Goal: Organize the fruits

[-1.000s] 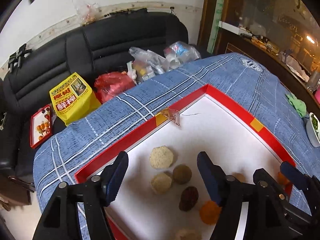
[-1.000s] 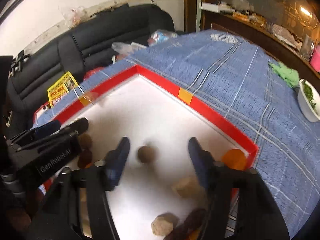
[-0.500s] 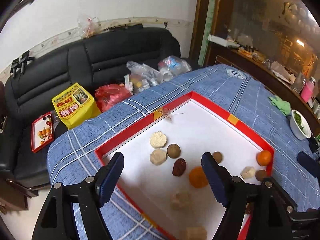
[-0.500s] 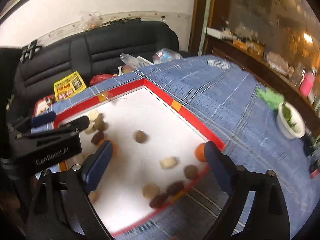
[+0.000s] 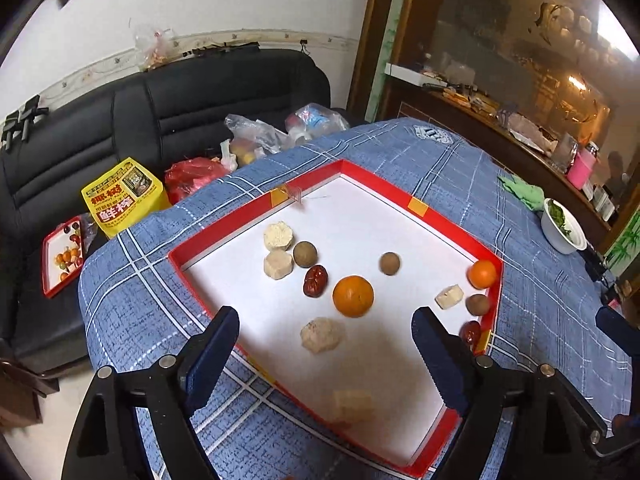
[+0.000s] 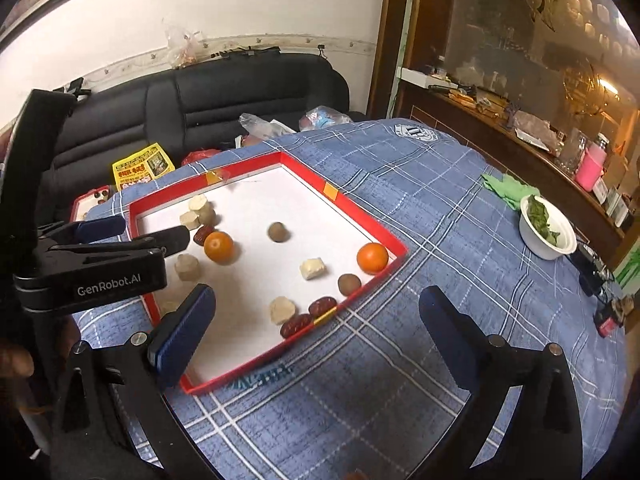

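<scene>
- The left claw point(image 5: 324, 354) hangs above the near part of the red-rimmed tray point(image 5: 256, 210); its jaws are opening and nothing sits between them.
- The right claw point(image 6: 316, 328) hovers over the tray's near right edge and the blue checked cloth point(image 6: 420, 208) covering the bench; its jaws are opening too, with nothing gripped.
- The fruits lie loose on the tray's white floor.
- A large orange point(image 5: 353, 295) sits near the middle, with a red date point(image 5: 315, 281) just beside it on its left.
- Two pale nubbly pieces point(image 5: 277, 236) and a brown round fruit point(image 5: 305, 254) cluster toward the far left.
- Another brown round fruit point(image 5: 389, 263) lies alone, right of centre.
- A smaller orange point(image 5: 482, 274) rests against the right rim, near a pale chunk point(image 5: 449, 296), a brown fruit point(image 5: 477, 304) and a second red date point(image 5: 470, 332).
- A further pale piece point(image 5: 322, 334) lies between the left claw's fingers in view, on the tray floor.
- A white bowl of greens point(image 6: 548, 230) stands on the cloth, well apart from the tray.
</scene>
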Action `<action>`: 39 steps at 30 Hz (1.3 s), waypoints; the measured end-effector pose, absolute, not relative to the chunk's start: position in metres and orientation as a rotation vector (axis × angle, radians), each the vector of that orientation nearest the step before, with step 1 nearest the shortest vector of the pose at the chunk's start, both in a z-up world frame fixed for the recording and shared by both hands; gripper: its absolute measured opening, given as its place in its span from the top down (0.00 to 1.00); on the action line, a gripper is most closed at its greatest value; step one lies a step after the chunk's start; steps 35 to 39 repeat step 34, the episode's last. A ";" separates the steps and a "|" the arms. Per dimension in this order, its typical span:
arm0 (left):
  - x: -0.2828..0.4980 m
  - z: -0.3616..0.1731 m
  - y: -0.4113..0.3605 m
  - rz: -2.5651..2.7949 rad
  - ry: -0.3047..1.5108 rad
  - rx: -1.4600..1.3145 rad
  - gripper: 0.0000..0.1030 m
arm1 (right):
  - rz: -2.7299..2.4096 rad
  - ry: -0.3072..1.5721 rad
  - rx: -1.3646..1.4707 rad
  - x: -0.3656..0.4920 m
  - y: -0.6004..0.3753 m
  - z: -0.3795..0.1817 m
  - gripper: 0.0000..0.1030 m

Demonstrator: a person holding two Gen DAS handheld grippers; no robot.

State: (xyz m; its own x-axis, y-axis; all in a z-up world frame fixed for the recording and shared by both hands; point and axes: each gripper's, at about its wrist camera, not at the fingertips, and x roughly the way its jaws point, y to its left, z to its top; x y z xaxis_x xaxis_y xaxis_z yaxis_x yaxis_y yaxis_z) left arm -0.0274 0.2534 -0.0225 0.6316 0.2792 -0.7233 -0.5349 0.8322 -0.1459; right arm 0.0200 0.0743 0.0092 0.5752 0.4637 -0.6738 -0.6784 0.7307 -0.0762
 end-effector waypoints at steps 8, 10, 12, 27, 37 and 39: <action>-0.037 -0.024 0.254 0.456 0.754 -0.386 0.11 | 0.692 0.672 -0.359 0.010 0.079 0.011 0.00; -0.035 -0.024 0.256 0.453 0.758 -0.386 0.06 | 0.691 0.673 -0.355 0.008 0.078 0.010 0.00; -0.033 -0.024 0.255 0.470 0.765 -0.372 0.05 | 0.692 0.672 -0.344 0.007 0.076 0.011 0.00; -0.017 -0.030 0.249 0.442 0.794 -0.354 0.05 | 0.702 0.670 -0.338 0.009 0.073 0.012 0.00; -0.018 -0.029 0.248 0.490 0.767 -0.307 0.04 | 0.708 0.685 -0.326 0.016 0.077 0.008 0.00; -0.018 -0.029 0.248 0.490 0.767 -0.307 0.04 | 0.708 0.685 -0.326 0.016 0.077 0.008 0.00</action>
